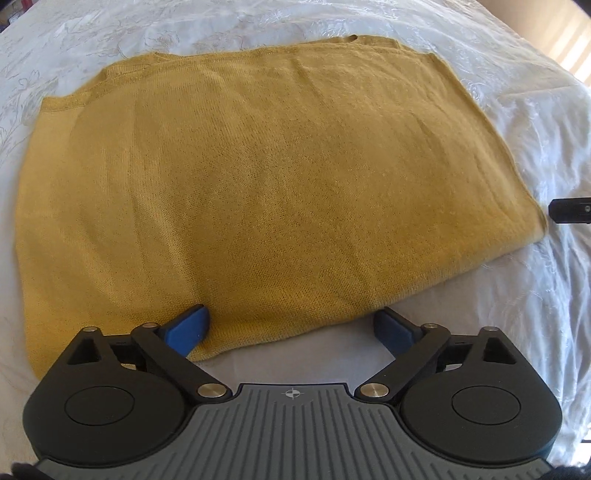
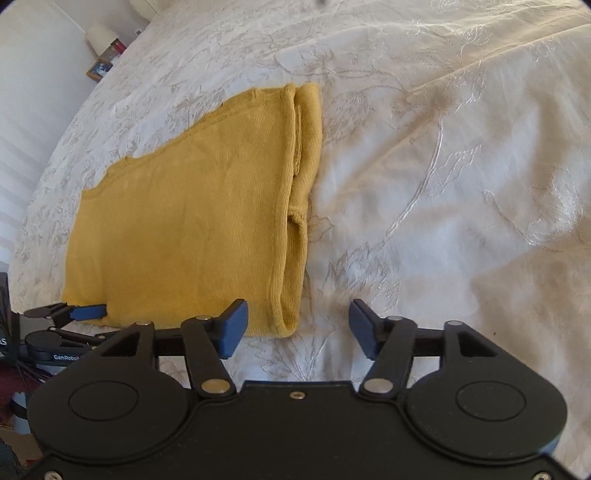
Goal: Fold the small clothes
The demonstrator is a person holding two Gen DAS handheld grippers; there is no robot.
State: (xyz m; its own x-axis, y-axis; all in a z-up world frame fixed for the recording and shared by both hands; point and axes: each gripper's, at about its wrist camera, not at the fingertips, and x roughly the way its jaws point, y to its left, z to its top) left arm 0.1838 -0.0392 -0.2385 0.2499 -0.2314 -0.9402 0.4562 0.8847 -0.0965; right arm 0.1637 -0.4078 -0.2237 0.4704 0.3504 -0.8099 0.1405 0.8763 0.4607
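A mustard-yellow knit garment (image 1: 258, 177) lies folded flat on the white embroidered bedspread (image 1: 517, 110). My left gripper (image 1: 293, 325) stands open at the garment's near edge. Its left pad sits over the cloth and its right pad over bare bedspread. In the right wrist view the garment (image 2: 192, 221) shows stacked layers along its right fold. My right gripper (image 2: 298, 319) is open at the near right corner, with that corner between the pads but not pinched. The left gripper's blue finger (image 2: 88, 312) shows at the garment's near left corner. The right gripper's black tip (image 1: 569, 210) shows at the right edge of the left wrist view.
The bedspread (image 2: 461, 166) stretches wide to the right of the garment, with soft wrinkles. Beyond the bed's far left corner stand a white lamp (image 2: 101, 35) and a small framed picture (image 2: 99, 70) by a white wall. Dark clutter (image 2: 14, 369) sits below the bed's left edge.
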